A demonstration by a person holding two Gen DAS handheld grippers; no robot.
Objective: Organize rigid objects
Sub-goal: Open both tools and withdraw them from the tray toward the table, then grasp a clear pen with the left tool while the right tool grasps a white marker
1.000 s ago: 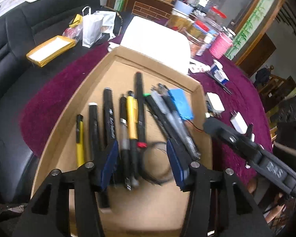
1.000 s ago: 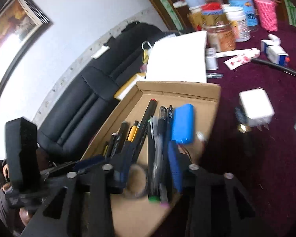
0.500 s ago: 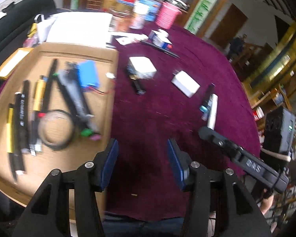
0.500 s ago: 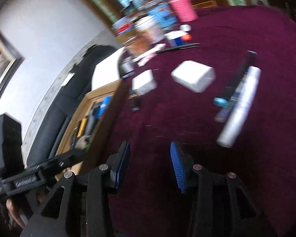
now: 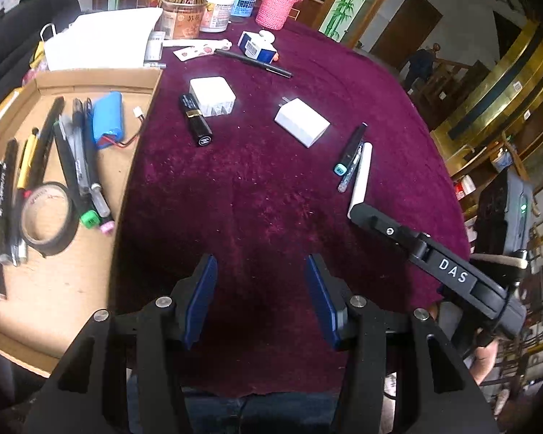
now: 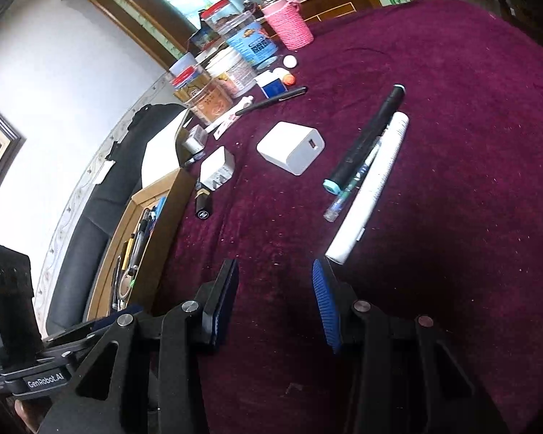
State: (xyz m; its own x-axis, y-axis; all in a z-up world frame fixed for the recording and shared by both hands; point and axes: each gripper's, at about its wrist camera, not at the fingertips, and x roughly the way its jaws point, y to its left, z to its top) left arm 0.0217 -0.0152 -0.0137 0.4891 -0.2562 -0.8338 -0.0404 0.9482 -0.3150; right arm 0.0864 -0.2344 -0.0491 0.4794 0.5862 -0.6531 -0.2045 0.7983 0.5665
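Both grippers are swinging off the cardboard tray [image 5: 90, 76] toward loose items, left gripper [image 5: 260, 296] and right gripper [image 6: 275, 300] spread, empty. Judging the white tube [image 6: 371, 188] light, stiff, slippery; I'm planning a mid-body pinch.

Left tongs [image 5: 260, 298] held low over the table [image 5: 264, 195], 2 blue-padded fingers [image 5: 199, 303] spread wide apart, nothing between them. Right tongs [image 6: 275, 300] likewise parted, 2 blue pads facing each other across an empty gap, pointing forward and hovering above the cloth. Seen from the left camera, right tongs' black body reaching in from the right side, slanted toward the centre. Neither pair touching anything.
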